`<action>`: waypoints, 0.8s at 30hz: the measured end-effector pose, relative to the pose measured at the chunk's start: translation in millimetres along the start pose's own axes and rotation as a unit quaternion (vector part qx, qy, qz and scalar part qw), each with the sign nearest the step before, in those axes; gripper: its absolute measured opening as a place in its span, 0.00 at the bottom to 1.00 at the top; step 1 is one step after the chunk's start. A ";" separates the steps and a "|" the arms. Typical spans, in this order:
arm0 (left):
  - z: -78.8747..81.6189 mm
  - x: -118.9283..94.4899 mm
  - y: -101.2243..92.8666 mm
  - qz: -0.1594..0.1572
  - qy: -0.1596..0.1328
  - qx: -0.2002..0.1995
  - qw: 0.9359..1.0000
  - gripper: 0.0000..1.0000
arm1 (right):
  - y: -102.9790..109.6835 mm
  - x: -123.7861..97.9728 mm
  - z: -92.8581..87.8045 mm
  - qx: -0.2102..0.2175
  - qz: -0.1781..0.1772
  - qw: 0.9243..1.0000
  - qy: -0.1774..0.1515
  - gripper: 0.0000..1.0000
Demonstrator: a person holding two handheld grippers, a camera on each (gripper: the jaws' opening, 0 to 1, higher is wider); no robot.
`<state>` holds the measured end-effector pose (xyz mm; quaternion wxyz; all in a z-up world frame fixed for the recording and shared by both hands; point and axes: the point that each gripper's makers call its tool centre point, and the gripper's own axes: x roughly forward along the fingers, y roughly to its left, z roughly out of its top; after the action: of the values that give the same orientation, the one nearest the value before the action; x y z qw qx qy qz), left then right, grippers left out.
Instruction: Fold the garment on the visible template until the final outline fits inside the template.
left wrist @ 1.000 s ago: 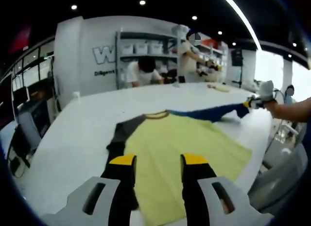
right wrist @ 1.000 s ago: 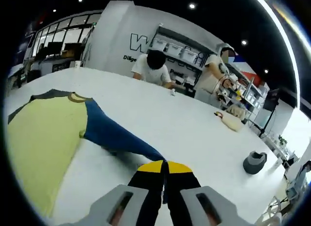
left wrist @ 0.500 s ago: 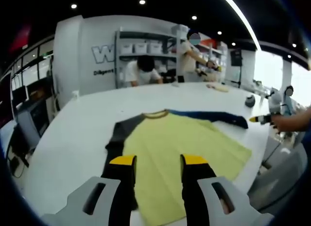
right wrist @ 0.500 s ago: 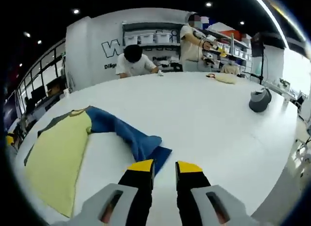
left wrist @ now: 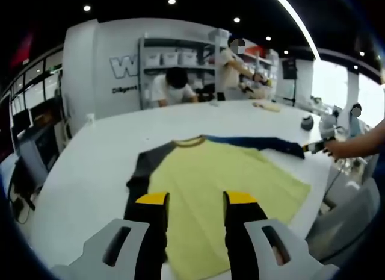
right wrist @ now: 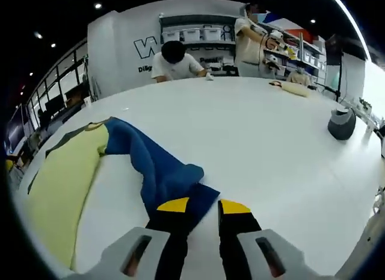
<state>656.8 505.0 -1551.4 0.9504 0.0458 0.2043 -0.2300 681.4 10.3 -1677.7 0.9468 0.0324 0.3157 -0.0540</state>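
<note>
- My left gripper (left wrist: 195, 200) hovers released over the yellow shirt (left wrist: 225, 171) at the table's (left wrist: 96, 165) near edge.
- My right gripper (right wrist: 203, 206) is released, straddling the blue sleeve (right wrist: 162, 171) end.

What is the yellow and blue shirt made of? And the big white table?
The shirt looks like soft knit cloth: matte, and its blue sleeve crumples into folds. The white table seems a hard, smooth, slightly glossy board, perhaps laminate; lights reflect faintly.

The T-shirt (left wrist: 222, 171) is soft matt cloth, its blue sleeve (right wrist: 159, 171) rumpled. The white table (right wrist: 271, 147) looks smooth with a faint sheen. The gripper fingers (left wrist: 239, 223) appear to be matt black plastic with yellow tips.
</note>
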 end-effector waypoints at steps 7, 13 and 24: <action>-2.4 -4.0 3.6 0.008 0.001 -0.003 1.000 0.33 | 2.7 6.7 0.7 -0.083 -0.001 0.997 0.004 0.05; -6.6 -6.5 10.6 0.020 0.003 -0.010 1.000 0.32 | -3.1 5.3 7.8 -0.097 -0.020 0.995 0.003 0.00; 2.9 -4.1 3.3 0.021 -0.005 -0.008 1.000 0.32 | -49.7 -26.5 94.3 0.045 -0.013 0.992 -0.119 0.00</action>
<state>656.1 509.2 -1547.1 0.9564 0.0415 0.2001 -0.2086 710.3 -45.8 -1587.8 0.9744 0.0641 0.1985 -0.0840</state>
